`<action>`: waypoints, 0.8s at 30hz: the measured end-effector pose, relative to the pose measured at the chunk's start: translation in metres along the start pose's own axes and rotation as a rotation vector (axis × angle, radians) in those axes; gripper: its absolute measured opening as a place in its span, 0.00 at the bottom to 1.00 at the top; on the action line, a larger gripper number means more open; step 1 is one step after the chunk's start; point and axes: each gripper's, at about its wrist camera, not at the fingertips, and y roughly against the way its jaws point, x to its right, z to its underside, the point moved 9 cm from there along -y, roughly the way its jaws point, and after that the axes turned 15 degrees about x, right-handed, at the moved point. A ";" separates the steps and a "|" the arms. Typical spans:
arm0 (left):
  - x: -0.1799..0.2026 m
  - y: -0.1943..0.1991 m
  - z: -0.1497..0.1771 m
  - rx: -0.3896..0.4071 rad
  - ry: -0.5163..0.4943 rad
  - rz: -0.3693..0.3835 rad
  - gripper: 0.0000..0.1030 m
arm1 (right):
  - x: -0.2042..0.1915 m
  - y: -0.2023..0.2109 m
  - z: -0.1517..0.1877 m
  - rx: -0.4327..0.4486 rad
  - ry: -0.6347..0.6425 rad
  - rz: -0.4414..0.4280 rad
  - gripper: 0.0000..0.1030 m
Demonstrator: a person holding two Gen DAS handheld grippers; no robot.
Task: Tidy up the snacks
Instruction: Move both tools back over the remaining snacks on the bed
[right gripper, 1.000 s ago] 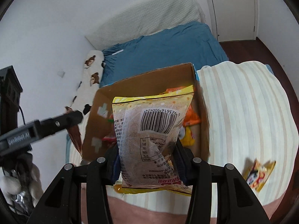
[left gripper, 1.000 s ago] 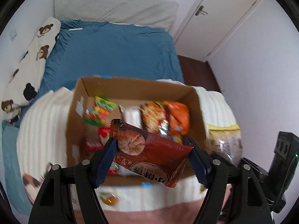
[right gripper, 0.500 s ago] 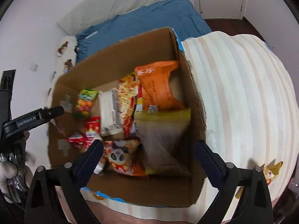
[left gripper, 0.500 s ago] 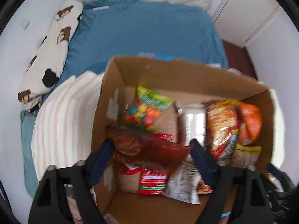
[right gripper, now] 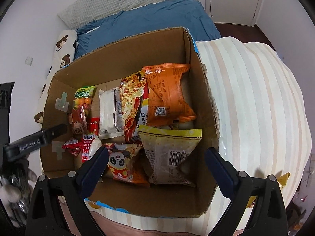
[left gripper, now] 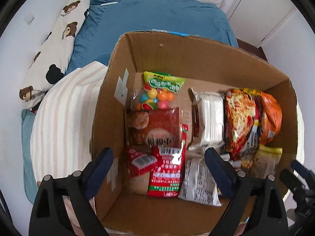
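An open cardboard box [left gripper: 196, 59] [right gripper: 128, 59] holds several snack packets. My left gripper [left gripper: 158, 167] hovers over its left half with its jaws opening and nothing pressed between them. The brown cake packet [left gripper: 153, 125] lies loose in the box beyond the fingertips, on top of red packets [left gripper: 165, 171]. My right gripper [right gripper: 156, 169] stands open over the box's right half. Below it the yellow packet [right gripper: 171, 153] rests free beside a panda packet [right gripper: 122, 161]. An orange packet [right gripper: 167, 96] and a noodle packet [right gripper: 132, 102] lie further in.
The box sits on a striped blanket [right gripper: 256, 98] [left gripper: 65, 108] on a bed with a blue sheet [left gripper: 157, 17] and a bear-print pillow [left gripper: 57, 45]. A loose snack packet [right gripper: 283, 179] lies on the blanket at the right. A white door [left gripper: 261, 5] is at the back.
Both grippers came down over the box and opened. The brown packet dropped from the left gripper and the yellow packet from the right; both now lie in the box.
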 end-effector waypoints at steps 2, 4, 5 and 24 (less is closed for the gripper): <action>0.004 0.010 0.007 0.009 0.013 0.014 0.92 | -0.001 0.005 0.001 0.010 0.003 0.002 0.97; 0.007 0.023 0.011 0.035 0.027 0.026 0.92 | -0.003 0.013 0.001 0.030 0.022 0.012 0.97; 0.008 0.032 0.012 0.056 0.027 0.024 0.92 | -0.006 0.020 0.002 0.050 0.042 0.022 0.97; 0.014 0.193 0.057 0.400 -0.051 -0.024 0.92 | -0.033 0.158 0.041 0.300 0.164 0.033 0.97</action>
